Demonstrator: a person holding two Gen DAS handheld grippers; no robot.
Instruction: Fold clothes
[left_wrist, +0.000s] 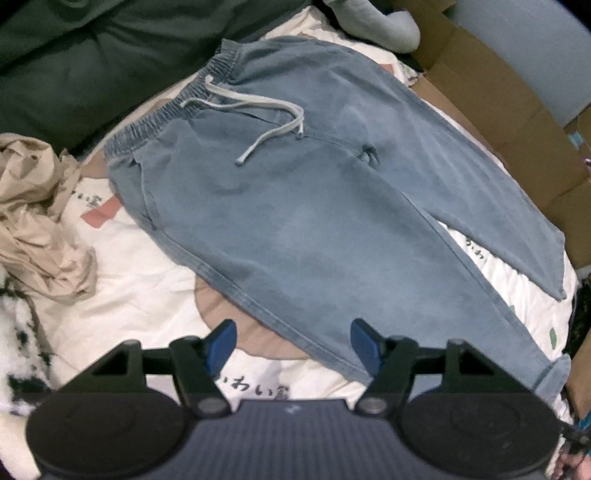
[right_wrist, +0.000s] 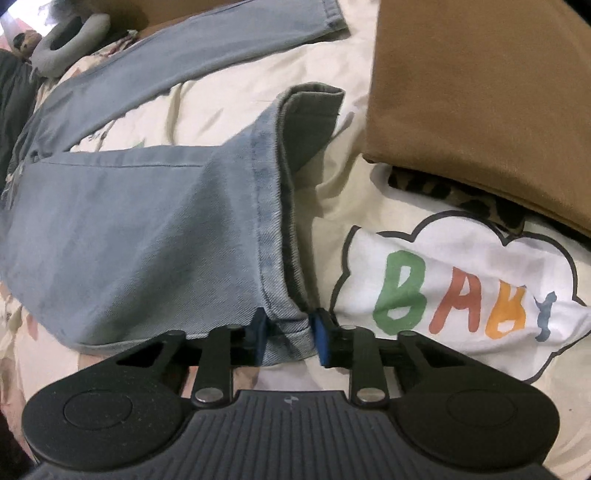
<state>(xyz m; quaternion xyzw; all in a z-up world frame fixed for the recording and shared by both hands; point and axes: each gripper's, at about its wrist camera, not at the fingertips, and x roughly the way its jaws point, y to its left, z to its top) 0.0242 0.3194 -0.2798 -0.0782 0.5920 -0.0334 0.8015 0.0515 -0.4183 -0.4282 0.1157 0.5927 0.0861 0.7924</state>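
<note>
Denim trousers lie flat on the bed, long axis waistband-to-cuffs. My right tongs pinch one leg's cuff (nearer hand); left tongs hover wide, empty, above that leg's side seam.

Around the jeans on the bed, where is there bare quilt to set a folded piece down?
Bare quilt lies between the jeans and the beige garment, and narrowly between the two legs. Crowded: beside the hem, the brown folded cloth sits close.

Faded light-blue jeans — pale grey drawstring — on a cream quilt with multicoloured lettering.
</note>
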